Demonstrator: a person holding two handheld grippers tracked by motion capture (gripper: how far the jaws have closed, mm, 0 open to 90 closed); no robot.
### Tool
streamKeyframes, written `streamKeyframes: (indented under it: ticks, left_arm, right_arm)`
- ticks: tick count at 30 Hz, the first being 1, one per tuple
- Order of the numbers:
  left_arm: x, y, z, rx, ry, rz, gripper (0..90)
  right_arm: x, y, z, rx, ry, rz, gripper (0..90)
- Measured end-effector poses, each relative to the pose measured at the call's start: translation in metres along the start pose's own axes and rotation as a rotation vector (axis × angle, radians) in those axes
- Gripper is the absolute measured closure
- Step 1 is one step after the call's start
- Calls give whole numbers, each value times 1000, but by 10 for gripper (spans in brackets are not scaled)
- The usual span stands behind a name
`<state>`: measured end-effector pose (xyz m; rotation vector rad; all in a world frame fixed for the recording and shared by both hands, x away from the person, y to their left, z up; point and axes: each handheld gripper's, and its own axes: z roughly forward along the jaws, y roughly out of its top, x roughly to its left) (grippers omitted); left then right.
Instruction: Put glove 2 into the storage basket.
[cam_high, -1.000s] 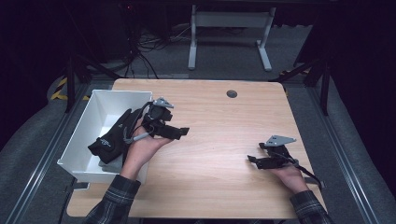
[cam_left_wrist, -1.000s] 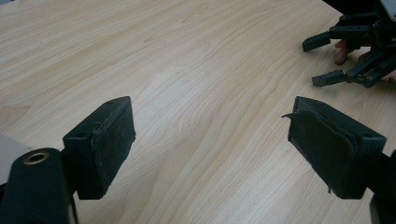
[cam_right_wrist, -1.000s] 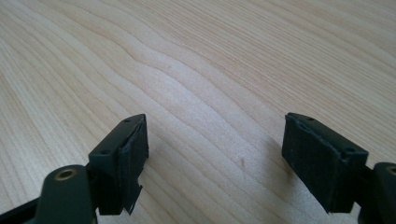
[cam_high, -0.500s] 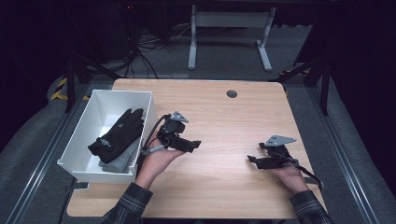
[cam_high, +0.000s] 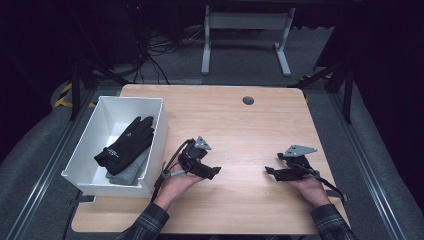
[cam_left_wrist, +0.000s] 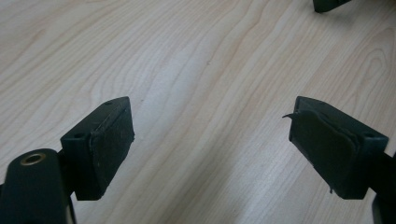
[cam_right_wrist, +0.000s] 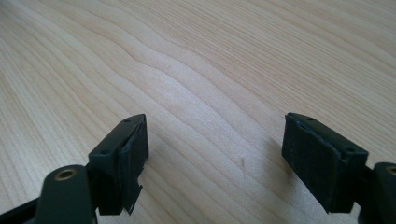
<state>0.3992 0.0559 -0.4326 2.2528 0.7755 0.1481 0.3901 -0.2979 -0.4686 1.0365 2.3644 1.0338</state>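
With the black glove (cam_high: 125, 144) already lying in the white bin (cam_high: 159, 131) at the table's (cam_high: 240, 125) left, we'd just park the left gripper (cam_high: 212, 171) and right gripper (cam_high: 272, 172) low, both spread wide and empty.

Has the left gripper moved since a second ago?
Yes. The left gripper has drawn away from the white bin, rightward and toward the person, and is now over bare table. The black glove lies in the bin.
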Motion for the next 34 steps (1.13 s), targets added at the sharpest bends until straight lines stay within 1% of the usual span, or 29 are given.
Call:
streamKeyframes:
  ticks: [1,3,4,6,7,9,10,11,12,13,14,17,18,20,22,24,34]
  left_arm:
    - [-1,-1,1,-2,7,1,147]
    - [-3,-4,5,-10,21,22,147]
    - [-4,-6,7,-14,30,25,147]
    - [-6,-9,13,-7,20,19,145]
    - [-6,-10,16,2,27,25,144]
    - [-7,-13,21,11,26,26,144]
    - [-7,-14,23,16,19,22,144]
    - [-6,-15,25,11,13,25,144]
    - [-7,-17,27,11,20,21,144]
    - [-6,-18,28,8,18,26,143]
    - [-7,-19,29,6,27,27,140]
    - [-8,-19,33,20,42,41,104]
    - [-9,-20,34,23,50,60,96]
    - [-9,-21,35,23,54,71,84]
    - [-10,-22,38,14,64,90,53]
    - [-9,-23,39,9,59,89,0]
    - [-9,-23,40,6,55,91,0]
  right_arm:
    - [0,0,0,0,0,0,233]
    - [0,0,0,0,0,0,233]
    - [0,0,0,0,0,0,233]
    - [0,0,0,0,-1,-1,233]
    - [0,0,0,0,0,0,233]
    - [0,0,0,0,0,0,233]
    - [0,0,0,0,0,0,233]
    - [0,0,0,0,0,0,233]
    - [0,0,0,0,0,0,233]
    - [0,0,0,0,0,0,233]
    - [0,0,0,0,0,0,233]
    - [0,0,0,0,0,0,233]
    - [0,0,0,0,0,0,233]
    - [0,0,0,0,0,0,233]
    - [0,0,0,0,0,0,233]
    - [0,0,0,0,0,0,233]
    - [0,0,0,0,1,-1,233]
